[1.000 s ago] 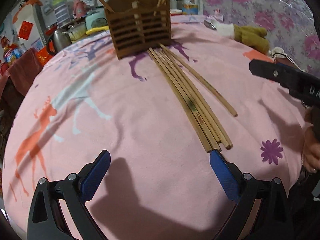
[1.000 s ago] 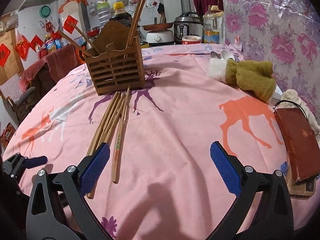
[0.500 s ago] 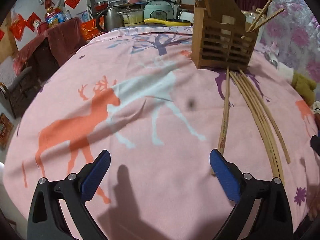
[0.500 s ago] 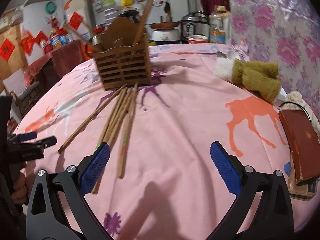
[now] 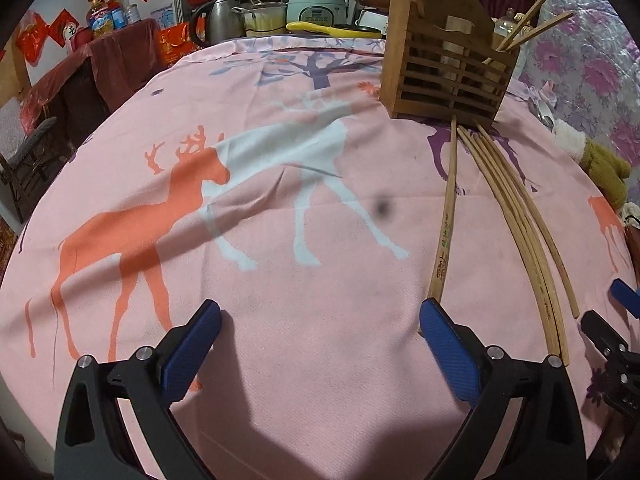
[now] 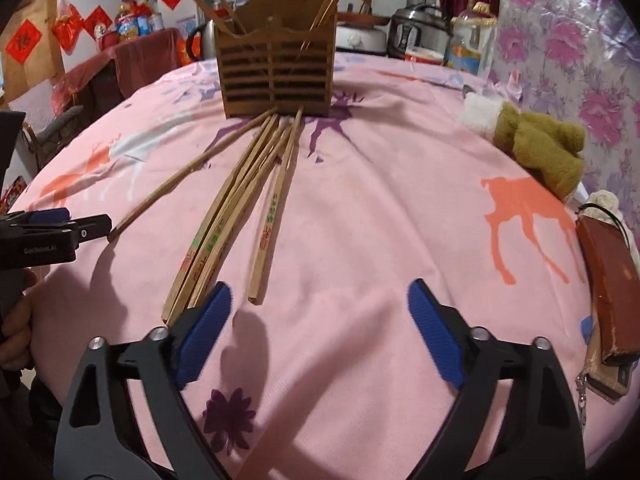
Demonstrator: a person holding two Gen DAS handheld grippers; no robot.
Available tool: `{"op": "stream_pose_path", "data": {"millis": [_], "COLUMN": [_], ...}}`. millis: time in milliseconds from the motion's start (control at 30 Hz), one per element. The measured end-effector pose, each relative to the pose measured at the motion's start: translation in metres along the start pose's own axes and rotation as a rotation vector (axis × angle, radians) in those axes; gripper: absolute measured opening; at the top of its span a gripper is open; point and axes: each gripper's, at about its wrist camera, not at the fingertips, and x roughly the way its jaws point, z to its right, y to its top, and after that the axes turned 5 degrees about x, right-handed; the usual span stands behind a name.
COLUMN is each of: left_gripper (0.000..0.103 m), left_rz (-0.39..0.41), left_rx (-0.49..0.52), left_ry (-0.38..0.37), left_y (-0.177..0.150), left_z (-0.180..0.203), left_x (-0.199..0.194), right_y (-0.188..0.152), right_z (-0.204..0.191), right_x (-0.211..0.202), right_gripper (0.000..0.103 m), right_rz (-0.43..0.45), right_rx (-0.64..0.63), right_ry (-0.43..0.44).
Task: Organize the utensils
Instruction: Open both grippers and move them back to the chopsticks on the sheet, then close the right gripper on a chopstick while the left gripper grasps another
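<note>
Several wooden chopsticks point(image 6: 240, 204) lie fanned on the pink deer-print cloth, far ends at a slatted wooden holder point(image 6: 276, 76) that has a few chopsticks standing in it. My right gripper point(image 6: 318, 326) hovers just behind their near ends; its jaws are closing, with only cloth between them. One chopstick point(image 5: 444, 232) lies apart from the bundle point(image 5: 520, 220) in the left wrist view, its near end by my left gripper's right pad. The left gripper point(image 5: 320, 340) is open and empty over bare cloth. The holder point(image 5: 448, 68) stands at the far right there.
A stuffed toy point(image 6: 536, 148) and a brown wallet-like case point(image 6: 612, 280) lie at the table's right edge. Pots, a kettle and rice cookers point(image 5: 316, 8) crowd the far side. The left gripper's body point(image 6: 48, 232) and the hand holding it show at the left of the right wrist view.
The left gripper swung left across the table, so the chopsticks now sit at its right. The right gripper moved closer to the chopsticks' near ends and its jaws narrowed a little.
</note>
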Motion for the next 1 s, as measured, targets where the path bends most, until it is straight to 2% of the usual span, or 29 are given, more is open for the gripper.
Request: {"op": "stream_pose_path", "data": {"millis": [133, 200, 233, 267, 367, 500, 567, 767, 833, 900, 1000], "left_gripper": [0.098, 0.098, 0.098, 0.098, 0.098, 0.098, 0.098, 0.097, 0.092, 0.078, 0.061], "left_rz": [-0.001, -0.001, -0.001, -0.001, 0.0, 0.009, 0.022, 0.063, 0.058, 0.036, 0.038], "left_rx": [0.0, 0.0, 0.0, 0.0, 0.001, 0.013, 0.036, 0.129, 0.147, 0.153, 0.176], "left_ry": [0.0, 0.001, 0.002, 0.002, 0.003, 0.014, 0.022, 0.02, -0.017, -0.069, -0.081], "left_y": [0.0, 0.0, 0.0, 0.0, 0.0, -0.001, -0.001, -0.004, -0.005, -0.005, -0.004], "left_z": [0.0, 0.0, 0.0, 0.0, 0.0, 0.001, 0.005, 0.021, 0.025, 0.029, 0.037], "left_x": [0.0, 0.0, 0.0, 0.0, 0.0, -0.002, -0.004, -0.011, -0.01, -0.006, -0.005], "right_y": [-0.001, 0.005, 0.008, 0.009, 0.011, 0.008, 0.007, 0.011, 0.012, 0.012, 0.012], "right_z": [-0.005, 0.014, 0.031, 0.041, 0.049, 0.028, 0.025, 0.029, 0.028, 0.029, 0.03], "right_x": [0.006, 0.01, 0.012, 0.012, 0.001, -0.007, -0.006, 0.003, 0.006, 0.008, 0.011], "right_gripper": [0.063, 0.059, 0.055, 0.047, 0.046, 0.047, 0.04, 0.039, 0.039, 0.039, 0.039], "right_rz": [-0.029, -0.043, -0.066, -0.071, -0.026, 0.016, 0.009, -0.03, -0.041, -0.053, -0.069], "right_rx": [-0.035, 0.06, 0.149, 0.196, 0.221, 0.126, 0.112, 0.137, 0.135, 0.136, 0.146], "right_ry": [0.007, -0.031, -0.026, -0.006, 0.033, 0.072, 0.078, 0.074, 0.073, 0.074, 0.078]}}
